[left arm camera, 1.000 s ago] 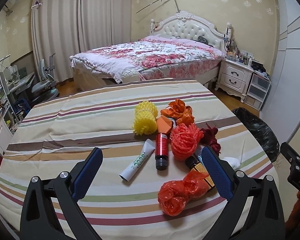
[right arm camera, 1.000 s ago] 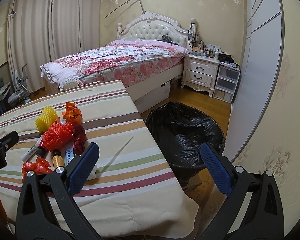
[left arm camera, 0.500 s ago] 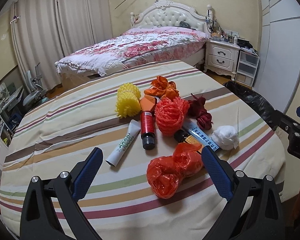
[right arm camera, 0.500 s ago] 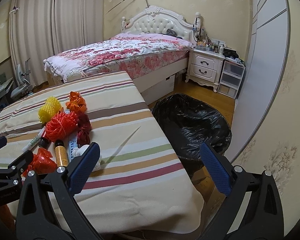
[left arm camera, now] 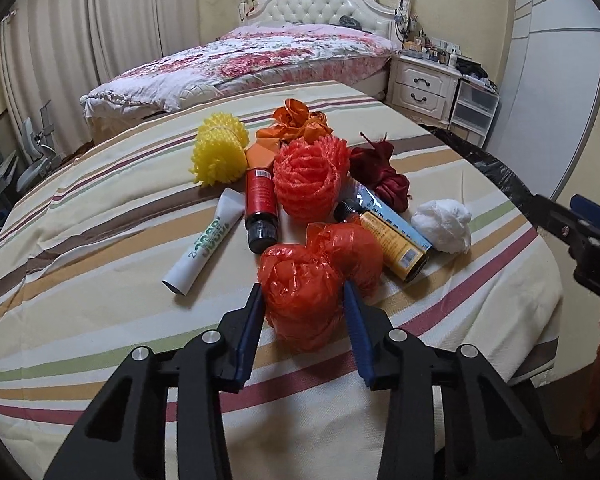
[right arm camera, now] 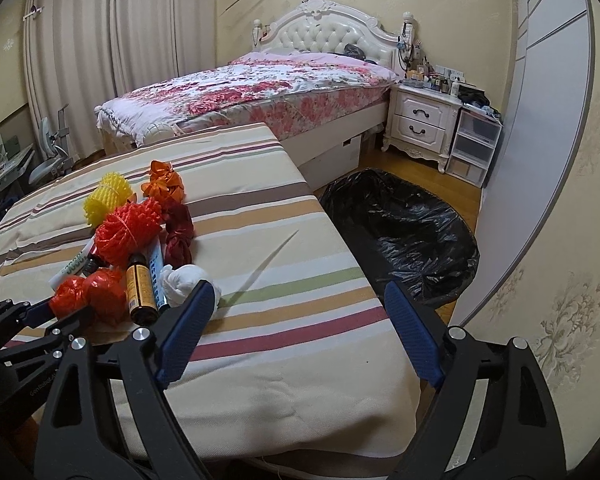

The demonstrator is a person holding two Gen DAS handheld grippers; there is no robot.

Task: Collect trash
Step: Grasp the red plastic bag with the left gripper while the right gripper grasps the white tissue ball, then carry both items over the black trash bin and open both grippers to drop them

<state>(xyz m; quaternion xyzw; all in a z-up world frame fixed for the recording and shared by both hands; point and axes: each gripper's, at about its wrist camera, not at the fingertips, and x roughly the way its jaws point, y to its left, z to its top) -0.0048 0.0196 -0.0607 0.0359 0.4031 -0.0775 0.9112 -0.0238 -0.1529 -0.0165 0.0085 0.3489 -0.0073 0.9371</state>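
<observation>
Your left claw (left arm camera: 303,300) has just been closing and now pinches the red plastic bag (left arm camera: 312,284), one of ten trash pieces bunched toward the striped counter's (left arm camera: 100,240) right edge: two foam nets, three crumpled bags, three tubes or bottles, one blue packet, one white wad (left arm camera: 446,224). The white tube's (left arm camera: 208,240) green lettering is unreadable. Your right claw (right arm camera: 300,328) has been narrowing but hangs wide, empty, over the near-right corner, beside the black bin (right arm camera: 404,240).

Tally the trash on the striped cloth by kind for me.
Foam nets: 2, yellow, orange-red
Crumpled bags: 3, red, orange, maroon
Bottles: 2, red, amber
Tubes: 1
Blue-white packs: 1
White wads: 1
Total: 10
</observation>
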